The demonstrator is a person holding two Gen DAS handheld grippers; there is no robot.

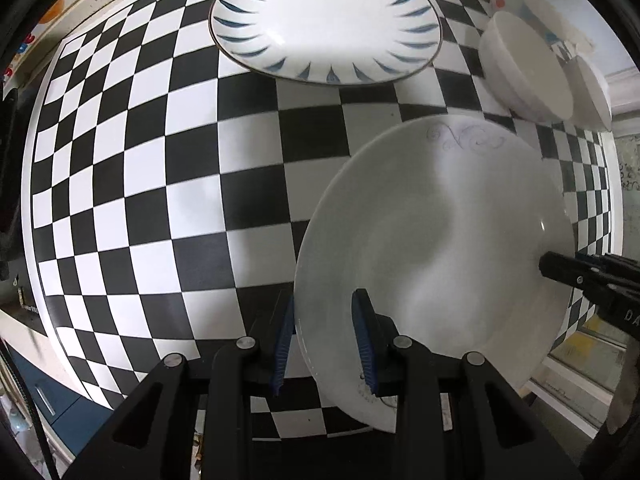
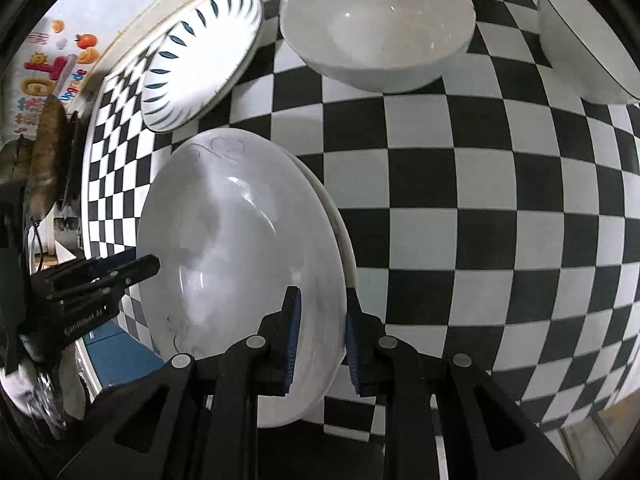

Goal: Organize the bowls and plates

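Left gripper (image 1: 326, 336) and right gripper (image 2: 320, 336) each pinch opposite rims of the white plate (image 1: 436, 248). Jaws narrowly parted, plate rim between pads.

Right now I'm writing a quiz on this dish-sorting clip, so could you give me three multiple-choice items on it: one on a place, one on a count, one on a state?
1. Where is the blue-leaf plate?
A. Stacked on the plain white plate
B. Alone on the checkered cloth, beyond the plain white plate
C. Inside the white bowl

2. How many grippers straddle the plain white plate's rim?
A. None
B. One
C. Two

3. How does the large white bowl stand?
A. Upright and empty
B. Upside down
C. Upright, full of food

Answers:
1 B: the blue-leaf plate lies apart from the plain white plate on the checkered cloth.
2 C: the left gripper and the right gripper each have a finger on either side of the rim.
3 A: the white bowl shows a bare inside.
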